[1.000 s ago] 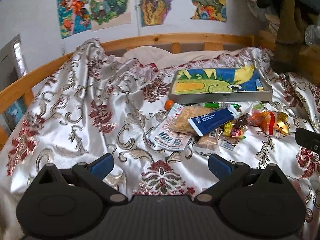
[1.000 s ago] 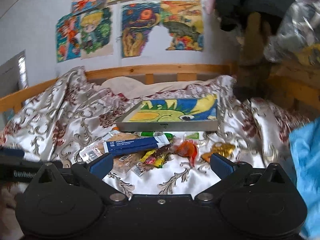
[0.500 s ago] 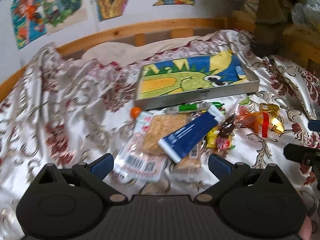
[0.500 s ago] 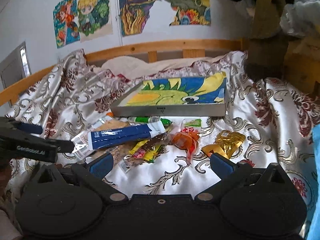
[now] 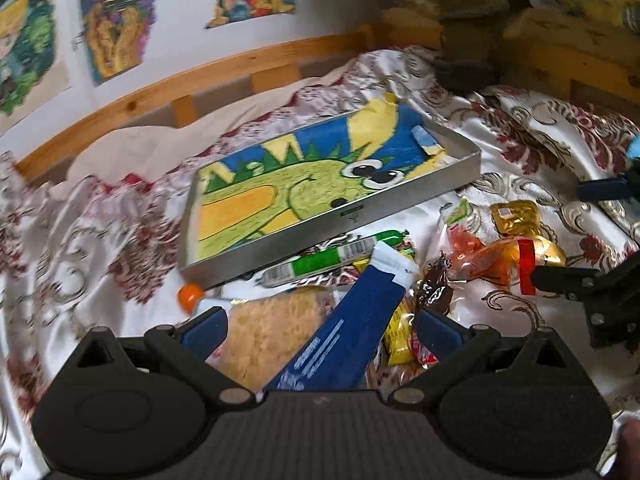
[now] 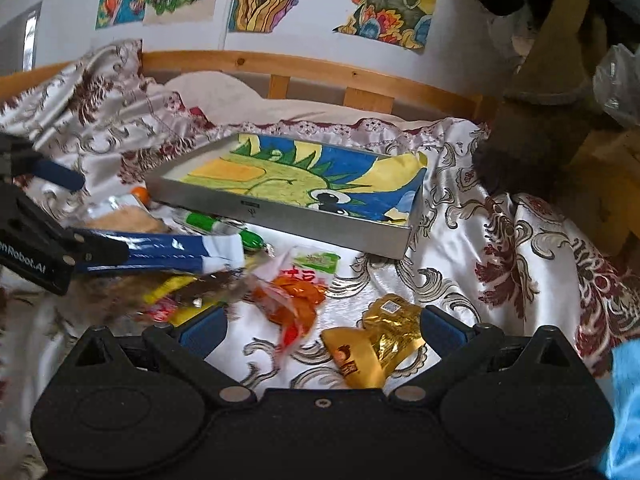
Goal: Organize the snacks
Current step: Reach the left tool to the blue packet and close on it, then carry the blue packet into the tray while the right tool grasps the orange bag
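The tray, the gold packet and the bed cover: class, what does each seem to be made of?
Tray: probably brushed metal, with dull grey flat walls.
Gold packet: likely metallised foil film, crinkled with bright glints.
Bed cover: seemingly satin-like woven fabric, with glossy folds and a woven pattern.

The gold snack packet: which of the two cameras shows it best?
The right wrist view. There the gold snack packet lies close and whole on the bedspread, between the open right gripper fingers. The left wrist view shows it smaller, off to the right, partly behind the orange wrapper.
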